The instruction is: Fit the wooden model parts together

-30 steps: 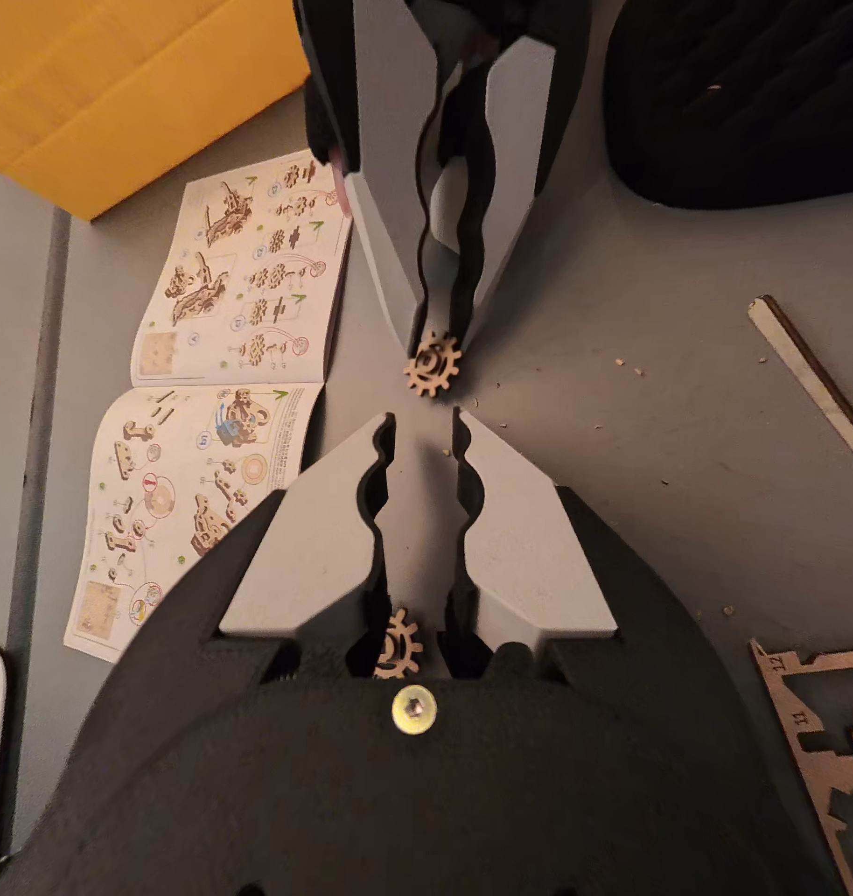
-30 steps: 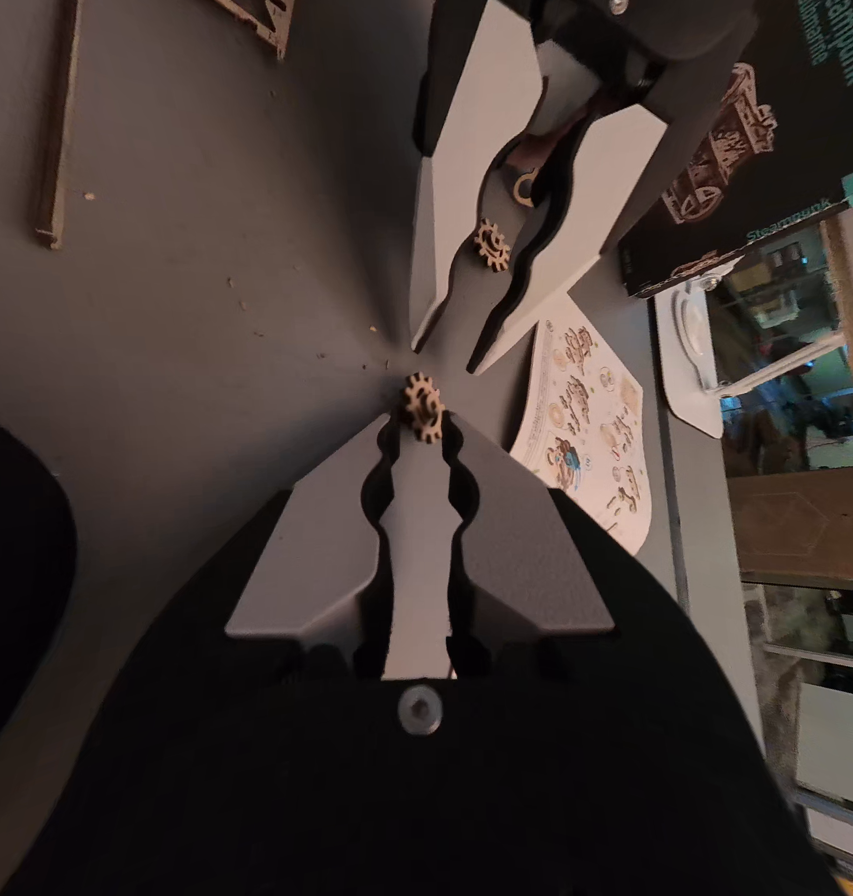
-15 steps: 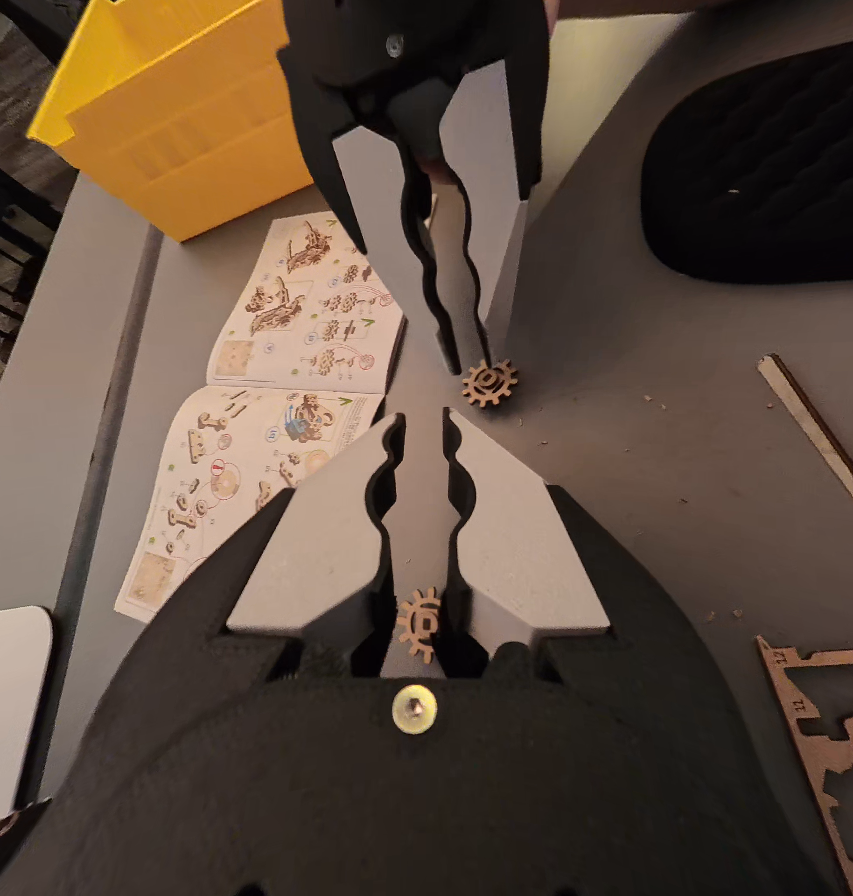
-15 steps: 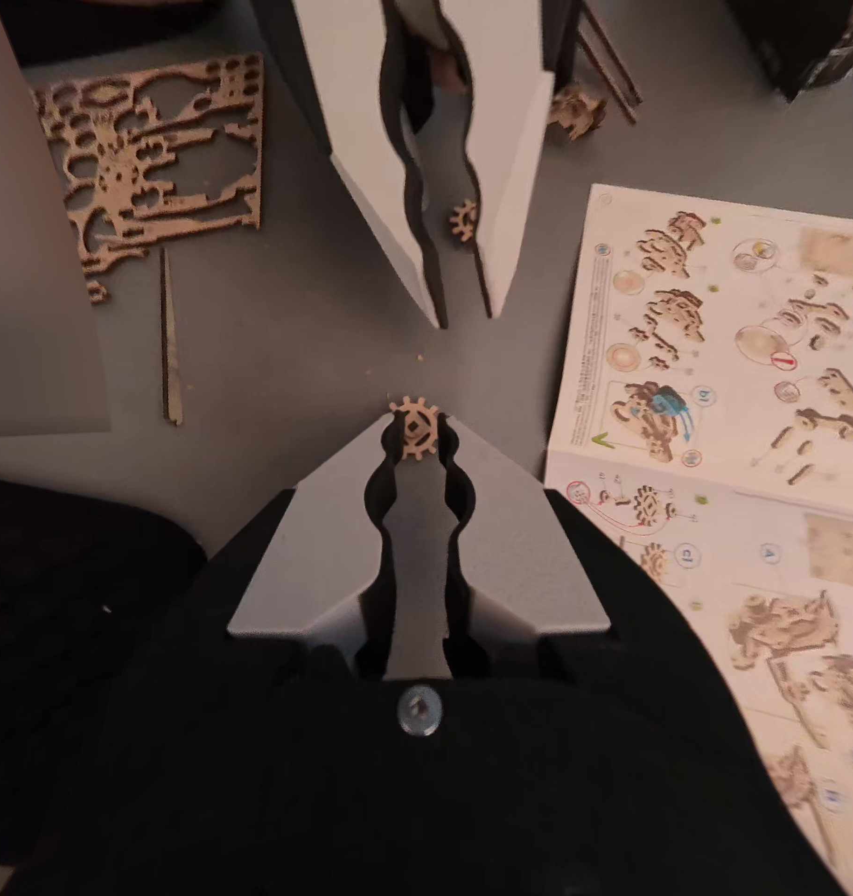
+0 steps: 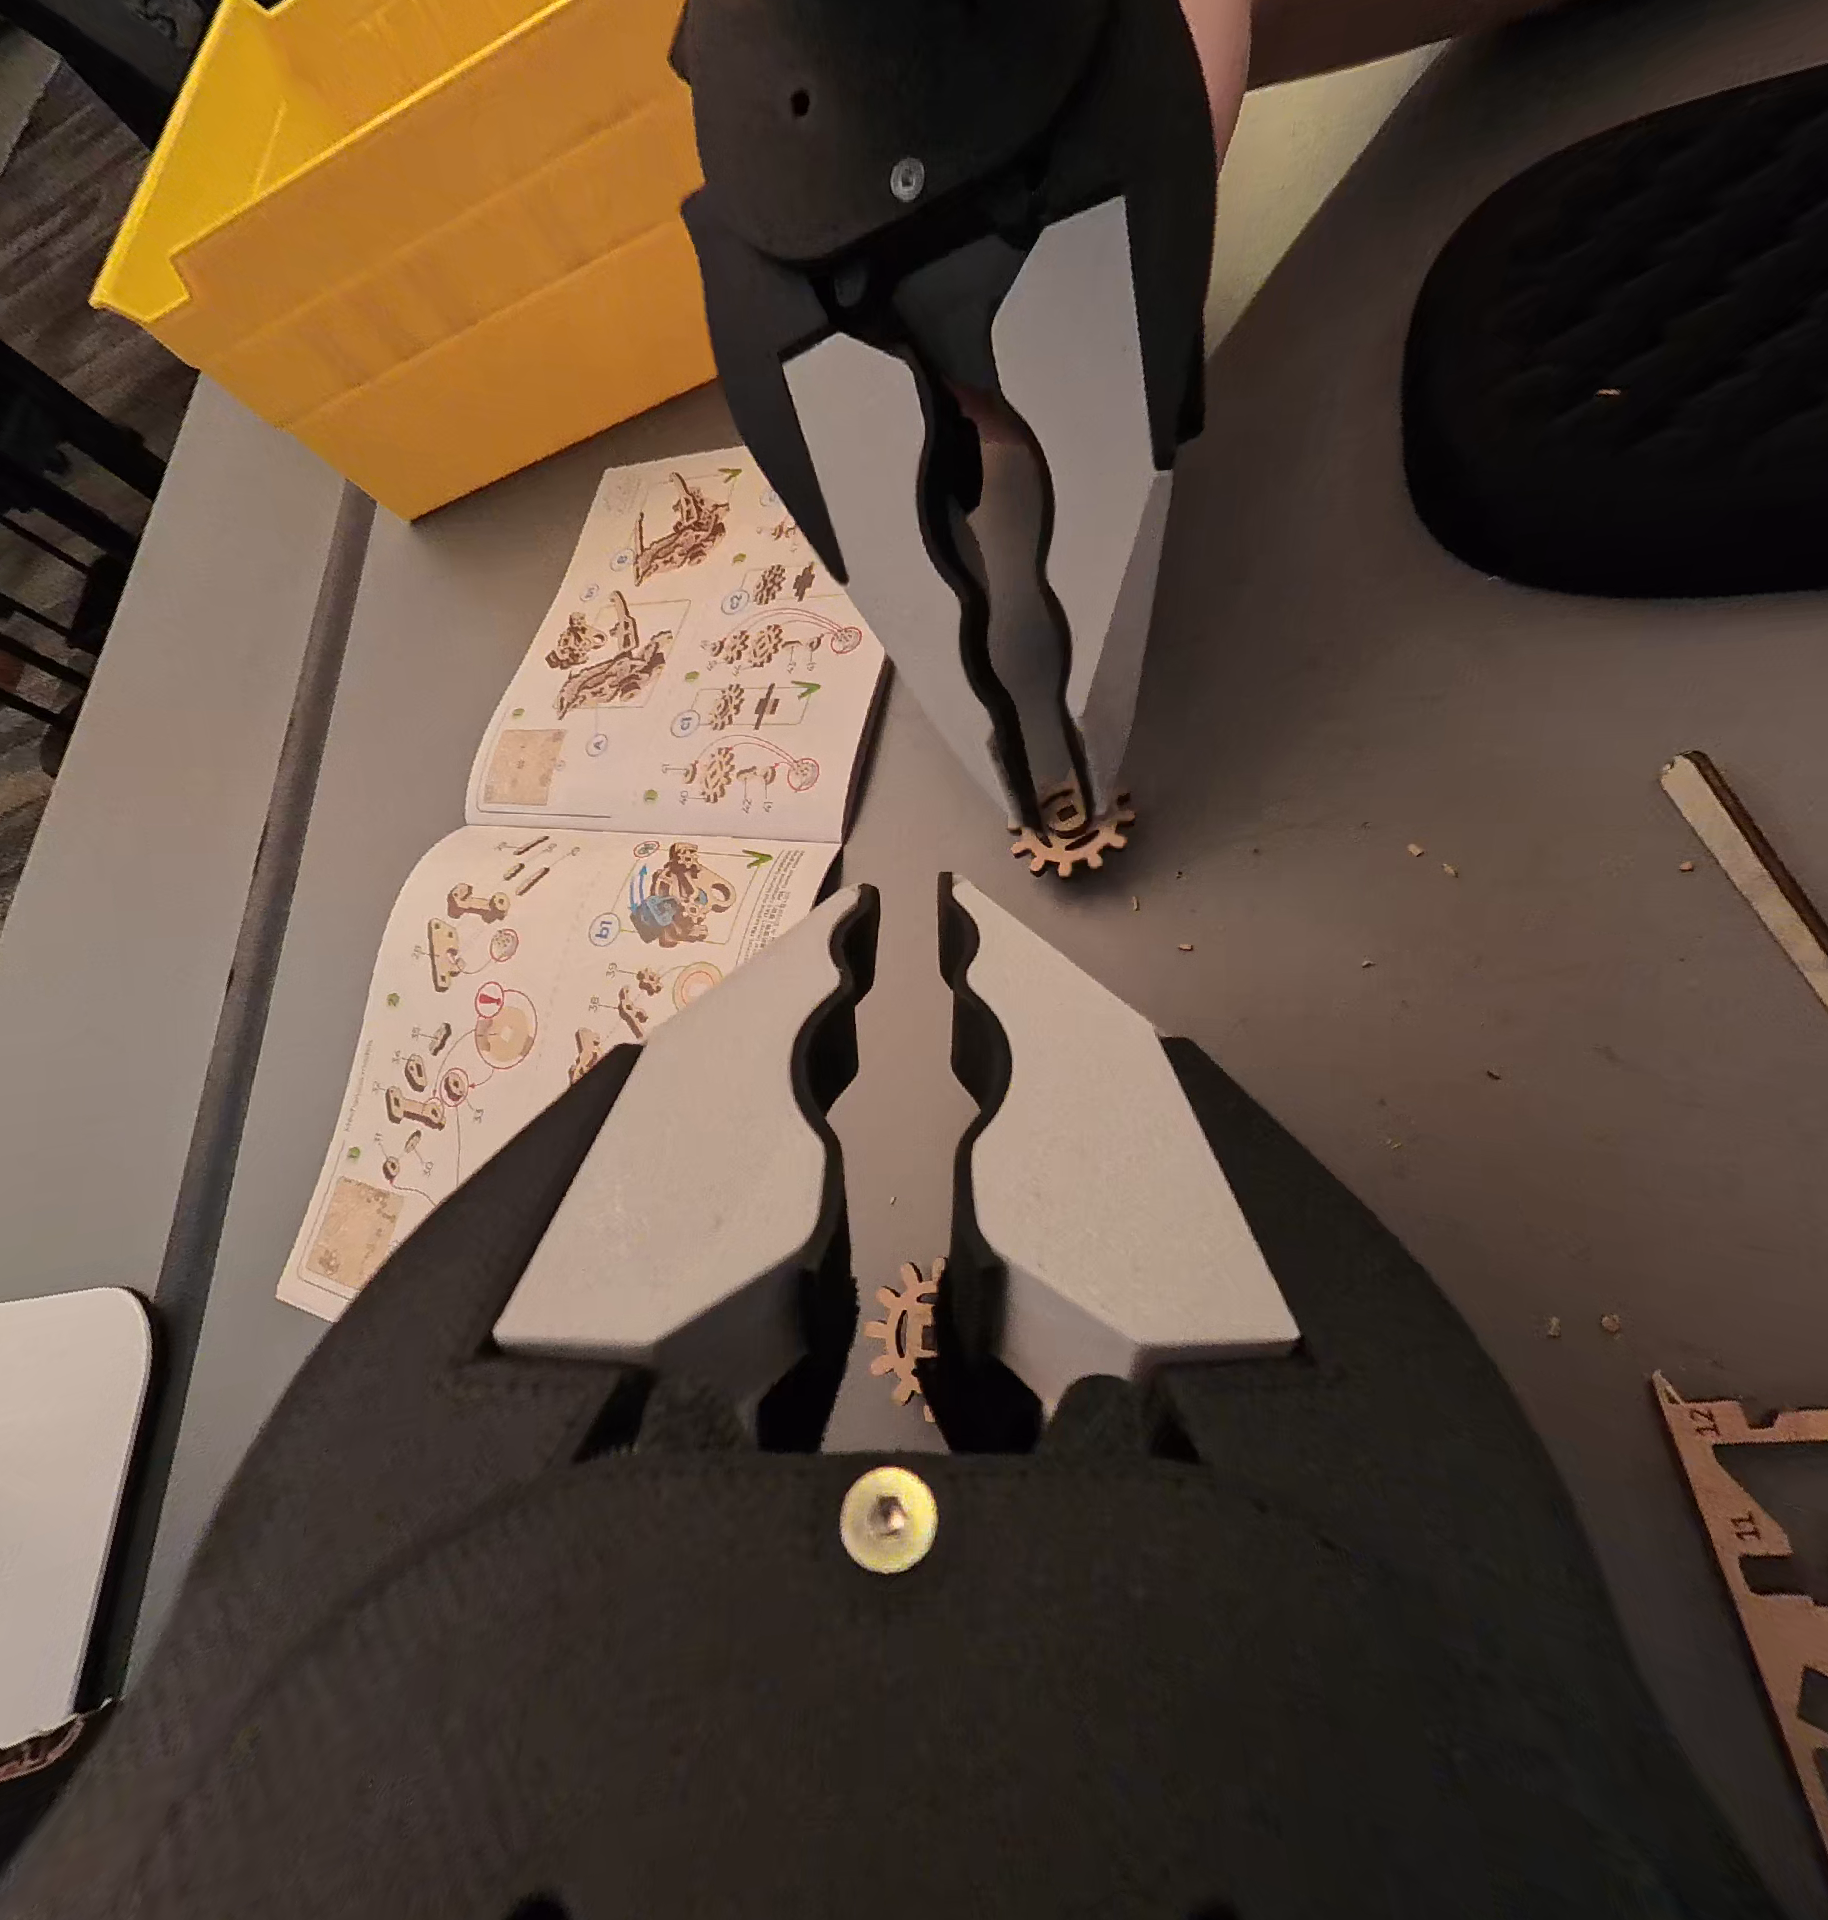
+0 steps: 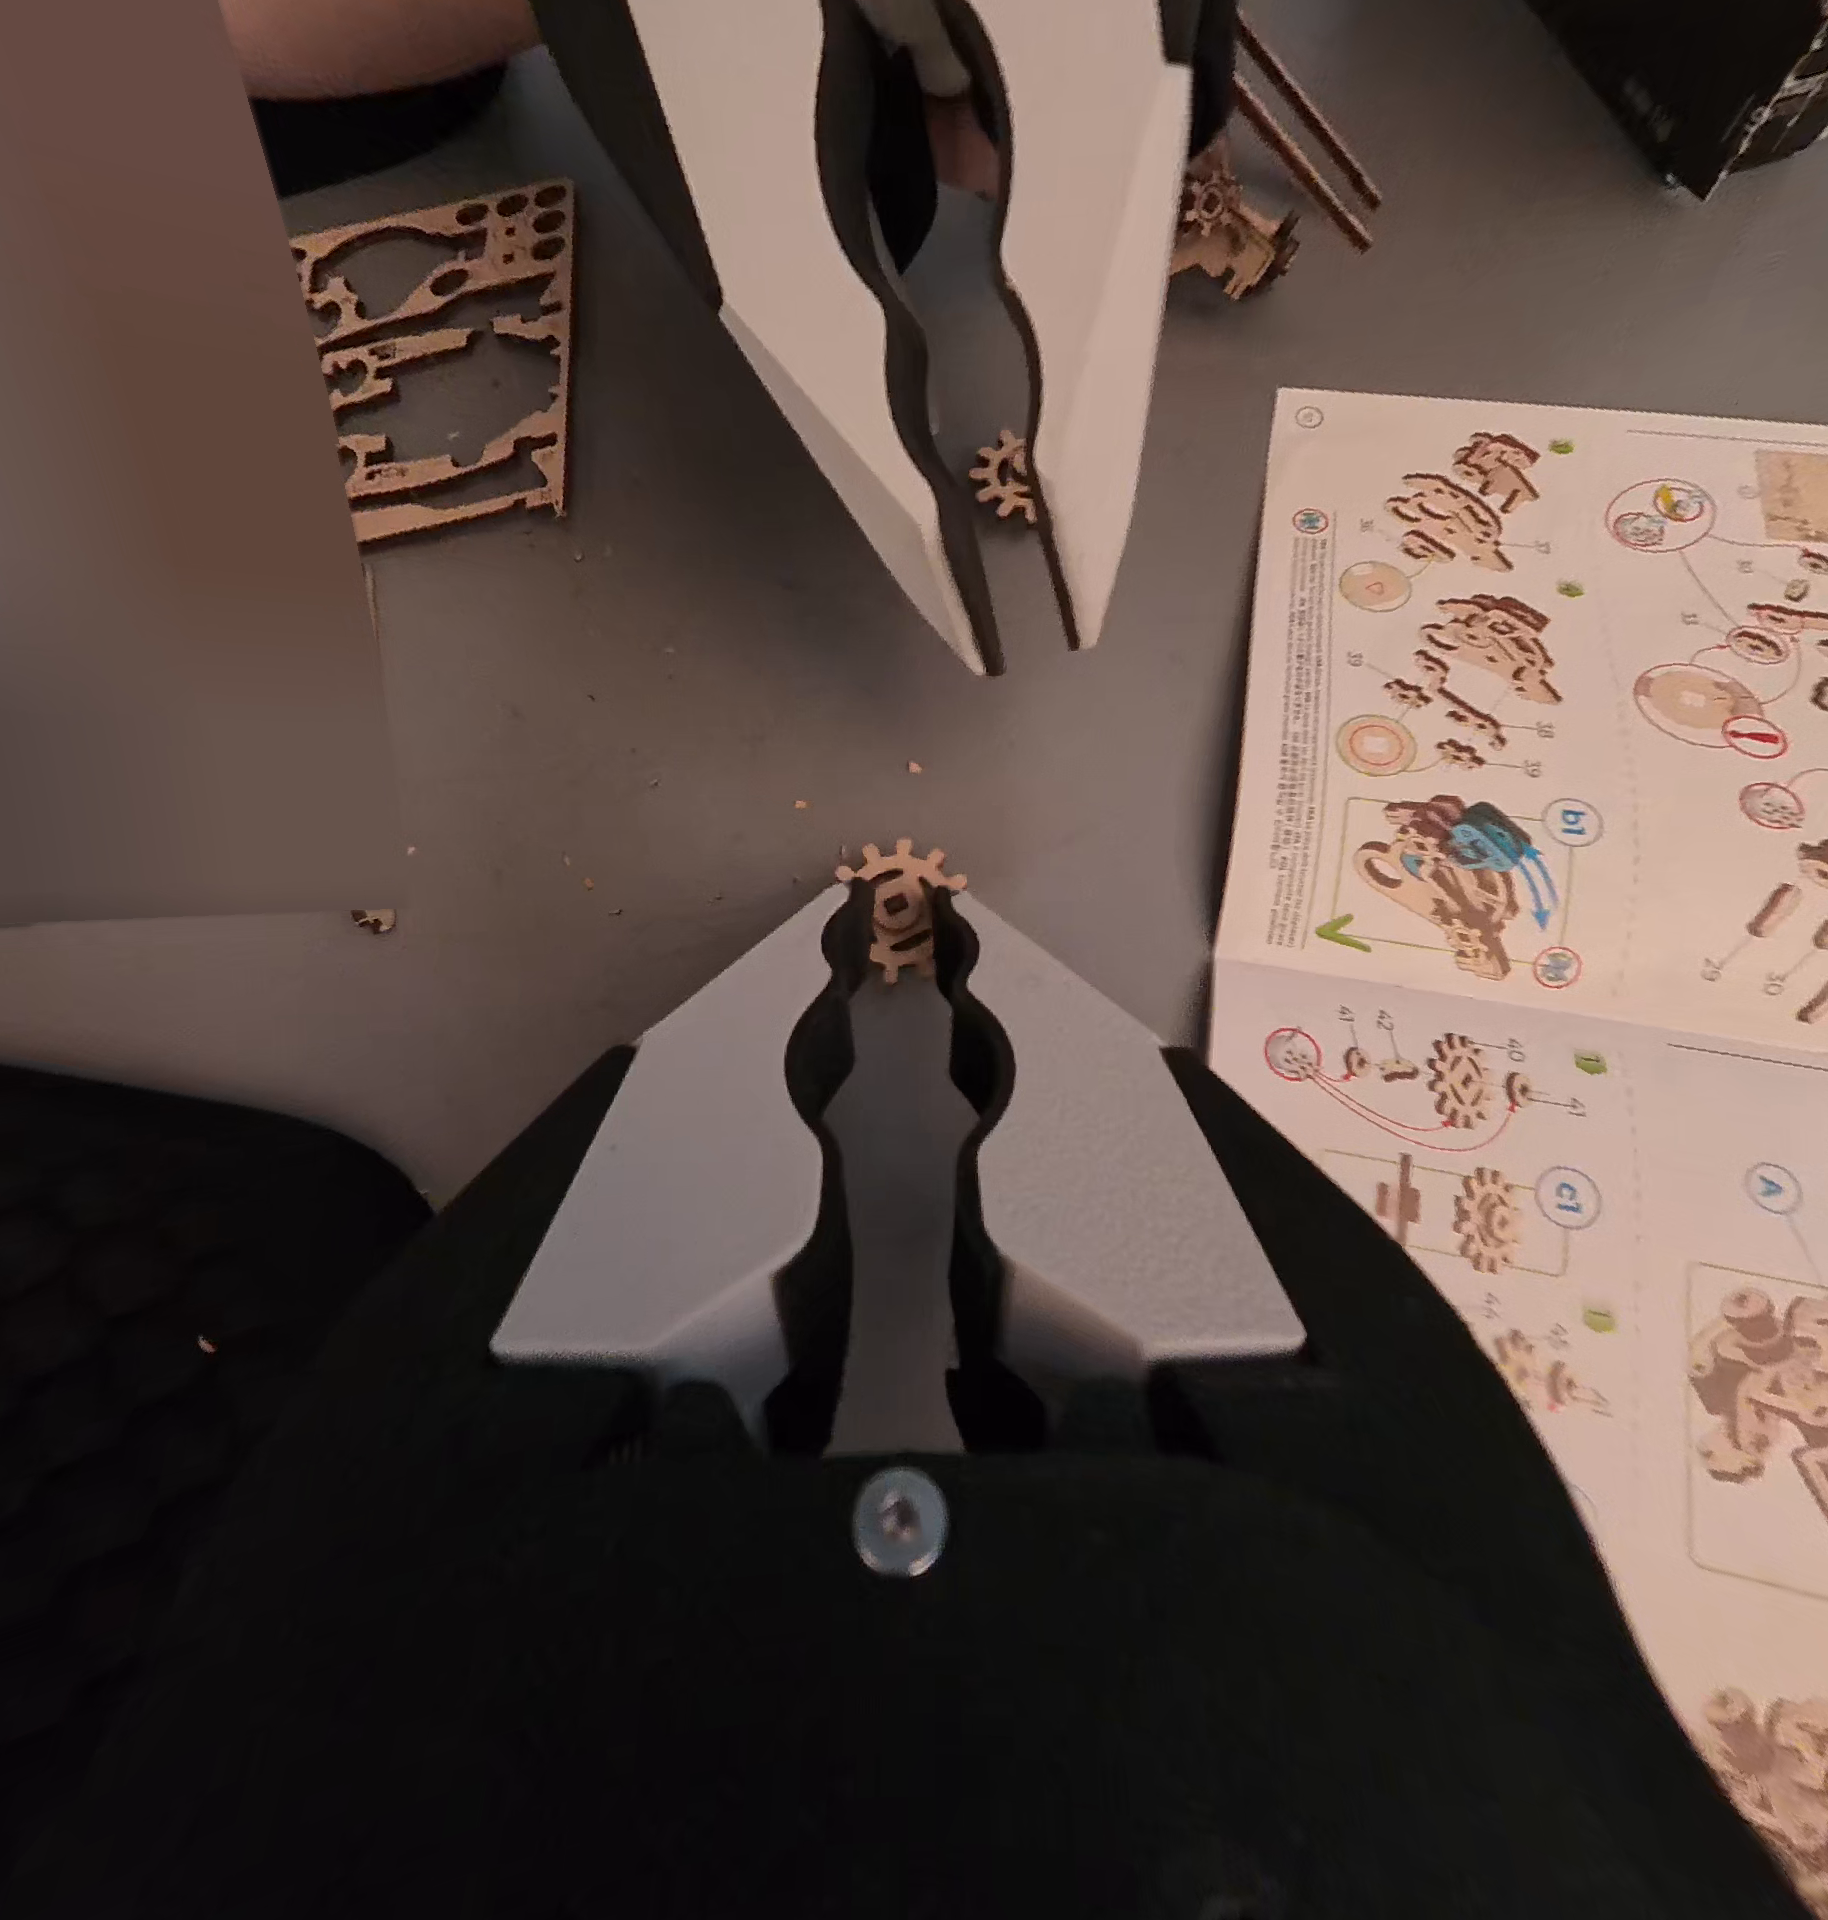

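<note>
My right gripper (image 6: 894,925) is shut on a small wooden gear (image 6: 902,878), pinched at its fingertips. In the left wrist view this gripper (image 5: 1050,805) comes down from the top and holds that gear (image 5: 1076,836) flat at the grey table (image 5: 1409,1039). My left gripper (image 5: 908,894) has its tips a narrow gap apart, with a second small gear (image 5: 905,1335) gripped deep between its fingers near the base. In the right wrist view the left gripper (image 6: 1029,655) points down towards me with that gear (image 6: 1005,480) between its fingers. The two grippers face each other a short way apart.
An open instruction booklet (image 5: 619,831) lies to the left of my left gripper, with a yellow bin (image 5: 422,239) behind it. A black padded object (image 5: 1668,343), a wooden strip (image 5: 1772,904) and cut-out part sheets (image 5: 1772,1558) (image 6: 442,364) lie around. A part-built model (image 6: 1227,234) sits far off. Across from one pair of fingers to the other is roughly 5 cm.
The grippers have drawn apart. The right gripper has turned with its gear and now sits ahead and to the right of the left tips. Both still hold their gears.
</note>
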The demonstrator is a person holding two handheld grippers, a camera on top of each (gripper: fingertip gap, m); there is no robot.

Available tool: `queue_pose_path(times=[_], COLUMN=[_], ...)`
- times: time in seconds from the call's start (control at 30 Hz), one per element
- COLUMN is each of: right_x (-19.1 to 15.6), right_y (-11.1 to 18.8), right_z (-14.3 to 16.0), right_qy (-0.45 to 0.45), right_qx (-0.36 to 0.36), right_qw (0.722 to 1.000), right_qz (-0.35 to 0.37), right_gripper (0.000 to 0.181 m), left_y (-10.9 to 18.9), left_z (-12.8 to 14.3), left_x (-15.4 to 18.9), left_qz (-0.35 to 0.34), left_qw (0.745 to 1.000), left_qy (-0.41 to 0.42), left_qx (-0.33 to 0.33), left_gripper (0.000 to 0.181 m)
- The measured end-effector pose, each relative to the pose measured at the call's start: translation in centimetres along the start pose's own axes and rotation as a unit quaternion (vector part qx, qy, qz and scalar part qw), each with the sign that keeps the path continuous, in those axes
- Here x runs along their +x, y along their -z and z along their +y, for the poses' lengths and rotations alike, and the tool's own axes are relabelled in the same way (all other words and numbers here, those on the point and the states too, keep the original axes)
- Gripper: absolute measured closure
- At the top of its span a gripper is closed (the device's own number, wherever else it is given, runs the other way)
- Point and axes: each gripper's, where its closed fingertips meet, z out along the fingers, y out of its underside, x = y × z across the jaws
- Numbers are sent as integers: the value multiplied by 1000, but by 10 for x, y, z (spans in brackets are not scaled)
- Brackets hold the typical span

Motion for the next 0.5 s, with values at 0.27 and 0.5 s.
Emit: queue_pose_path(times=[0.27,0.5], right_x=[0,2], right_y=[0,-1], right_z=[-3,-2], right_qy=[22,15], right_qx=[5,6], right_qw=[1000,1000], right_qz=[10,12], right_gripper=[170,174], left_y=[-1,-1], left_z=[1,0], left_x=[0,2], left_qz=[1,3], left_qw=[1000,1000], left_qy=[0,-1], left_qx=[-1,-2], left_gripper=[172,173])
